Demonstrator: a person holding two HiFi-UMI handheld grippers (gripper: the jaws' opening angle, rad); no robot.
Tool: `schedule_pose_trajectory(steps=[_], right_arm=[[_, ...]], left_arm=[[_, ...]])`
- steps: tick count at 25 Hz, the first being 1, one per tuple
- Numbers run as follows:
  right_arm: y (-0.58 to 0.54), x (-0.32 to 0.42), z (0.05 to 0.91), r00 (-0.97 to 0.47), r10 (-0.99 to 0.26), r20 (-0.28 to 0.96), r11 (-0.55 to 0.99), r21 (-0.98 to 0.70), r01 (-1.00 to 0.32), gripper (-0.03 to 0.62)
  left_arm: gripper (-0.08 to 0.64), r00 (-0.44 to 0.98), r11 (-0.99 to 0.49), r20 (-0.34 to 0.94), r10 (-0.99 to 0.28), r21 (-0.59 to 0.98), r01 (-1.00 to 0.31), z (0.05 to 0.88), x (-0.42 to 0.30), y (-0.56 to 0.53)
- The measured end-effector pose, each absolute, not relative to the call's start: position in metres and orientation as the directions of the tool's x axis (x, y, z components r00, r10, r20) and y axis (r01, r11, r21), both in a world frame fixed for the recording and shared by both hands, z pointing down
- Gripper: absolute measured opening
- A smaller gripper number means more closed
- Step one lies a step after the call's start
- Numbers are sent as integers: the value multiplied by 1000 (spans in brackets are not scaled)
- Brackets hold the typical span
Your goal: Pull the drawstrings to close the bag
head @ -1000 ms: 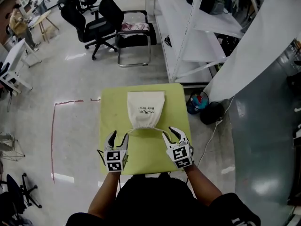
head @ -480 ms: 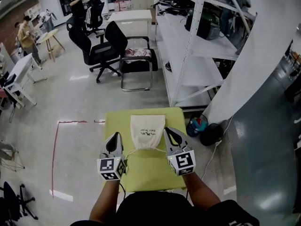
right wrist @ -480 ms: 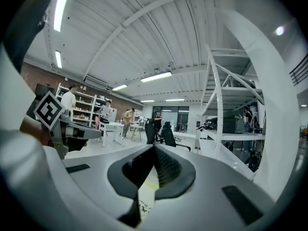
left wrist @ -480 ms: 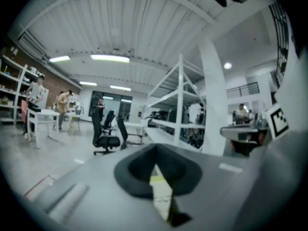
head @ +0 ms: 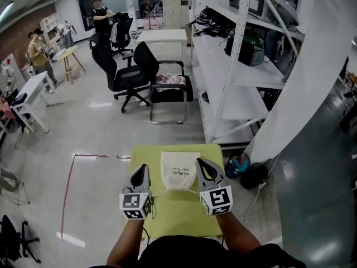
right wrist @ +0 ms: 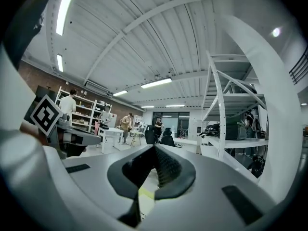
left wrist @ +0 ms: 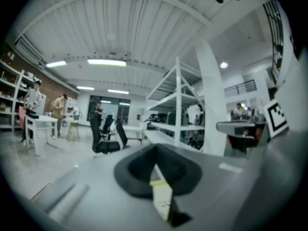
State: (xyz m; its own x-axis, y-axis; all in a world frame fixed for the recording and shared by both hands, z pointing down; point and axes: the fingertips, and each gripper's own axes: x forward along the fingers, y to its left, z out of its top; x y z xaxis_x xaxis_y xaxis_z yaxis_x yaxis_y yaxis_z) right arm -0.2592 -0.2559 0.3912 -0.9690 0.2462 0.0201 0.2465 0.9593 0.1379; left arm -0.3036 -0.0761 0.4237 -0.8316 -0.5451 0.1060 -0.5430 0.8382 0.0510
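Where the glossy grey floor (head: 106, 127) fills the middle of the head view, a square table (head: 175, 219) with a matt yellow-green top stands at lower centre. Red tape (head: 70, 188) marks a corner on the floor to its left. Black chairs (head: 120, 74), one with cloth on its seat, stand above the table in the frame, in front of a white desk (head: 164, 36). A white metal rack (head: 237, 77) climbs the upper right, its shelves holding dark equipment (head: 251, 46), and a pale slanted column (head: 312, 71) crosses the right side. People (head: 39, 43) stand by a brick wall (head: 22, 29) at upper left. A dark round thing (head: 254, 176) lies on the floor just right of the table.

The bag (head: 179, 171) is soft off-white cloth with small dark print. It lies flat on the upper half of the table, its mouth puckered toward the bottom of the frame, and what it holds is hidden. A thin pale drawstring (head: 158, 195) leaves each side of the mouth. The left gripper (head: 142, 168), at the bag's left, is clenched on one. The right gripper (head: 199, 162), at the bag's right, has just been closing its jaws and grips the other. Both have grey shells, dark pads and a black-and-white marker cube.
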Motion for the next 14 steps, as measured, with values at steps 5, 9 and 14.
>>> schedule_pose_trajectory(steps=[5,9,14], right_arm=[[-253,-264,388,-966,260,12,955,144,259,6],[-253,-264,382,-966,258,-7,955,152,254,6],[-253,-261,382,-967,255,-16,956,152,250,6]], left_arm=[[8,-837,842,100,-539,37,-538,420,-306,-76],[8,-836,841,96,-540,35,-539,418,-306,-79],[8,-835,840,96,-541,28,-541,418,-303,-80]])
